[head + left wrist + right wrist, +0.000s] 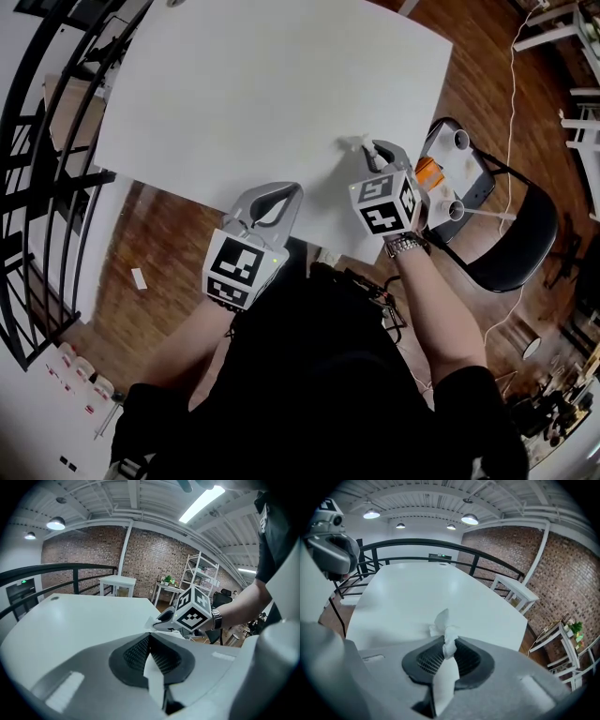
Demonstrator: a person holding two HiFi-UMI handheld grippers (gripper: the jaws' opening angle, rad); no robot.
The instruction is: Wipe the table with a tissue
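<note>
White tissue [442, 629] clamped in right tool [372, 149] near table [234, 94] edge; left tool [279, 191] closed.

Bright, even indoor light falls from ceiling lamps [371, 513] and a long strip light [201, 503] overhead. In the head view the white worktop [262, 94] is nearly washed out and shadows barely show on it, while the wooden floor [159, 272] is dimmer and slightly blurred. Strong fisheye distortion bends the railing [37, 122], and both gripper views have black corners. The tissue [442, 620] pinched in the right tool [450, 645] is sharp, but the tool's body nearest the lens is soft
</note>
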